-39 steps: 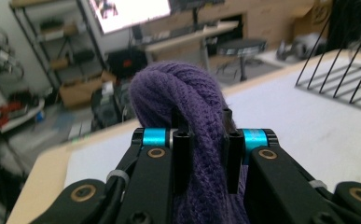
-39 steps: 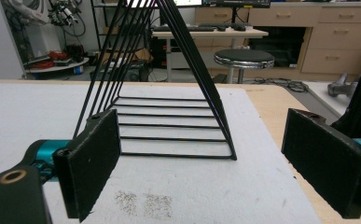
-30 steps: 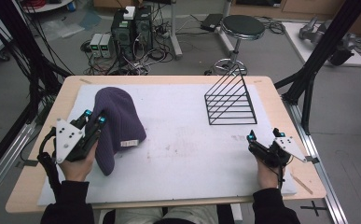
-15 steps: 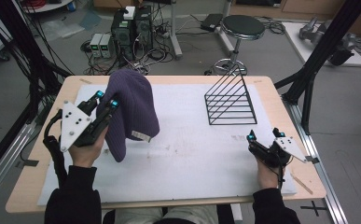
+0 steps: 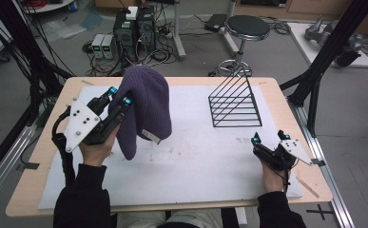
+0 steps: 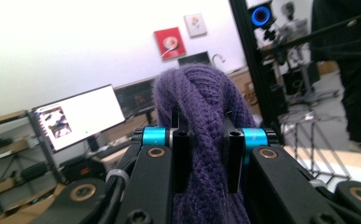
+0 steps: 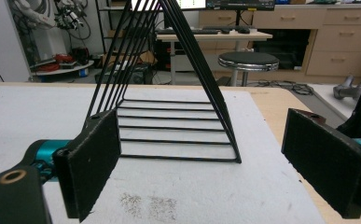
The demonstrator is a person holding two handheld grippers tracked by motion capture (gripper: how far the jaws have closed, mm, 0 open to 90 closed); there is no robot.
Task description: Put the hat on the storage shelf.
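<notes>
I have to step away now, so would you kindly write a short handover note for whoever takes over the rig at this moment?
Left gripper: shut on the purple knitted beanie, holding it lifted above the white mat, with the hem hanging free.
Right gripper: open, holding nothing, low over the mat's right side, facing the black wire triangular rack.
Done: beanie picked up.
Left: probably carrying the beanie to the rack, which stands bare on the mat.

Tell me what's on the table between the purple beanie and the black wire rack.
Nothing: in the high view, only bare white mat lies between the purple beanie, held up by the left gripper, and the black wire rack.
</notes>
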